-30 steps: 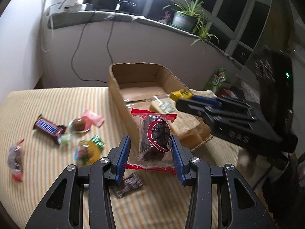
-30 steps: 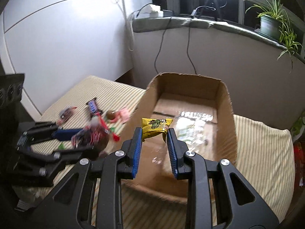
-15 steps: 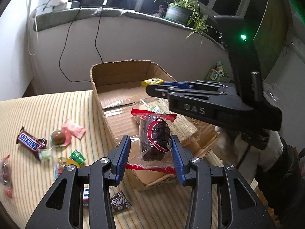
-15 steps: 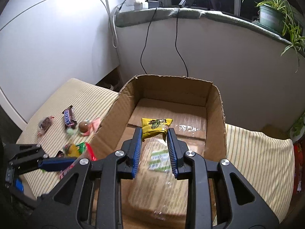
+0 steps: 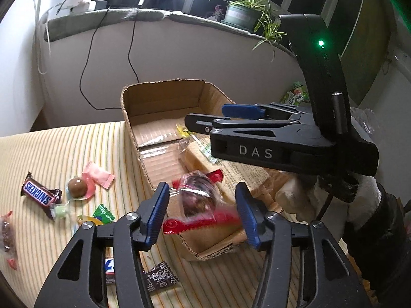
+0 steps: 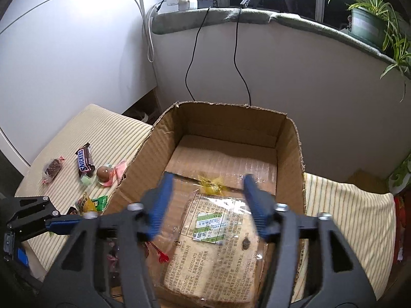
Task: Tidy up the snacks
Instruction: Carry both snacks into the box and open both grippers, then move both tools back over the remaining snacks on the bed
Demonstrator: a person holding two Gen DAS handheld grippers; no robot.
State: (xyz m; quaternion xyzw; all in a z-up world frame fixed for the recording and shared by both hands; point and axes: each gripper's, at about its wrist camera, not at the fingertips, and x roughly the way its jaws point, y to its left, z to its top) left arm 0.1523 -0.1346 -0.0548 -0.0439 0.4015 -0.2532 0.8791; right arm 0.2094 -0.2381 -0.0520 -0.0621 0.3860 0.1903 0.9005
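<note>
At the centre of both views sits the open cardboard box (image 6: 164,138) on a striped cloth (image 5: 64,148), with loose sweets scattered on the cloth to its left. In the left wrist view the left gripper (image 5: 203,213) fills the lower middle of the frame, its blue pads spread wide apart and released; between them, blurred, is a red-edged clear packet with a dark snack (image 5: 197,200), and whether it touches either pad cannot be told. It hangs over the box's near left wall. The right wrist view shows only red scraps of that packet at lower left, behind its own black frame. That view looks down into the box instead: the right gripper (image 6: 208,205) is also wide open and holds nothing, and just beyond its pads a small yellow packet (image 6: 212,183) lies blurred on the box floor, next to a large clear-wrapped bread pack (image 6: 218,251) with a green-and-white label. The left view shows the yellow packet (image 5: 183,129) only as a sliver behind the right gripper's black body marked DAS. On the cloth, both views show a Snickers bar (image 5: 38,196) and a round chocolate ball (image 5: 77,191); only the left view shows the dark patterned sachet (image 5: 160,278) at the bottom edge.
</note>
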